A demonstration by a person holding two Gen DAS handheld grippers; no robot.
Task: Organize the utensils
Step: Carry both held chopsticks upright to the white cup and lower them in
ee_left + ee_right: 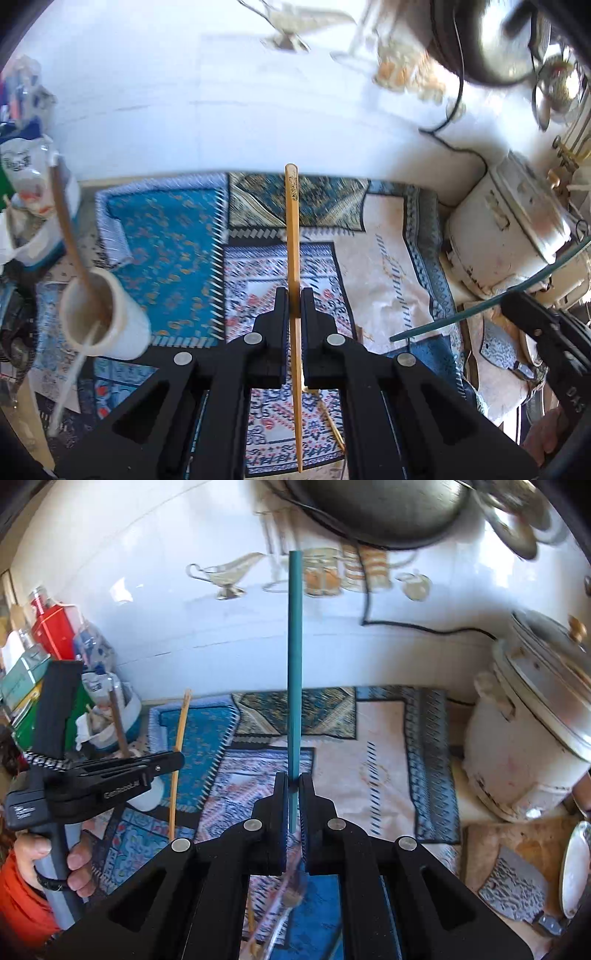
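Two tools were each clenched on a long thin utensil: the left tool [294,295] gripped a wooden chopstick [291,221] that ran straight ahead along its fingers, and the right tool [294,781] gripped a teal stick [295,646] the same way. A white cup [110,317] already holding a wooden spoon [68,229] lay ahead and to the left of the left tool, nearer to it than to the right, so I judged the chopstick would go in first.

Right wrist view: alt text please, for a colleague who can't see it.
The right gripper is shut on an upright teal stick above patterned mats. At left, the left gripper holds a yellow chopstick; a white cooker sits at right.
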